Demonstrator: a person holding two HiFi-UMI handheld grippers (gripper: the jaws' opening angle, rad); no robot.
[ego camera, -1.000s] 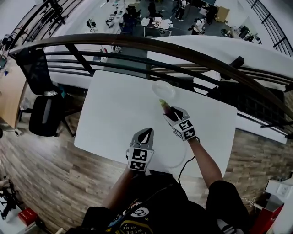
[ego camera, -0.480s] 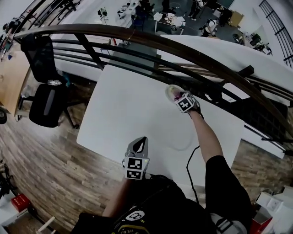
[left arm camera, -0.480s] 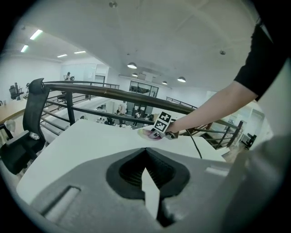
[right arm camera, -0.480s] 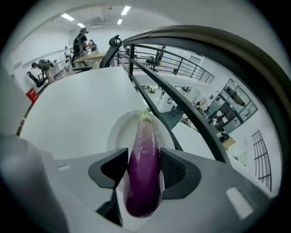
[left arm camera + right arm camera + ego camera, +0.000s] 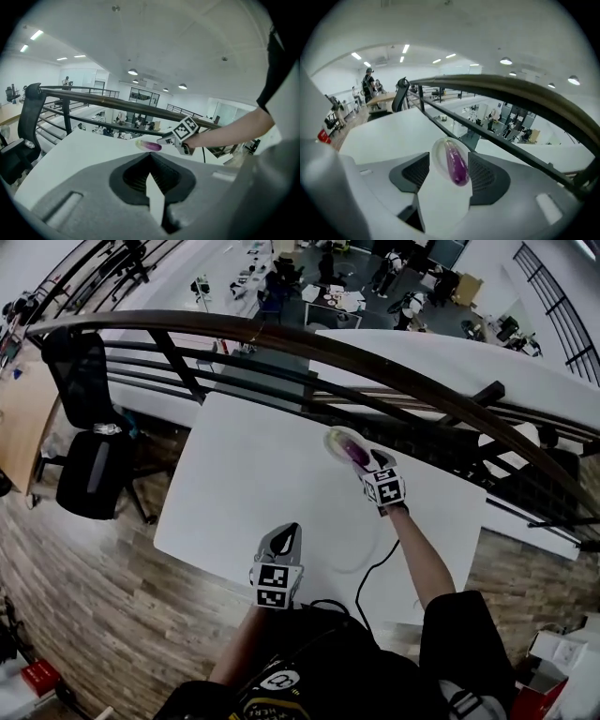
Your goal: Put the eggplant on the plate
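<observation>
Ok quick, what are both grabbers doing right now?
Left gripper: shut, empty.
Right gripper: opening, pads off the eggplant, which lies on the plate.

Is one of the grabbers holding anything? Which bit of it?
Nothing is held. The right gripper's jaws are opening, and the eggplant lies loose on the plate between them. The left gripper is shut and empty.

Glossy eggplant (image 5: 456, 165) on smooth translucent plate (image 5: 436, 157), matt white table (image 5: 253, 474), wooden floor (image 5: 112, 615).
</observation>
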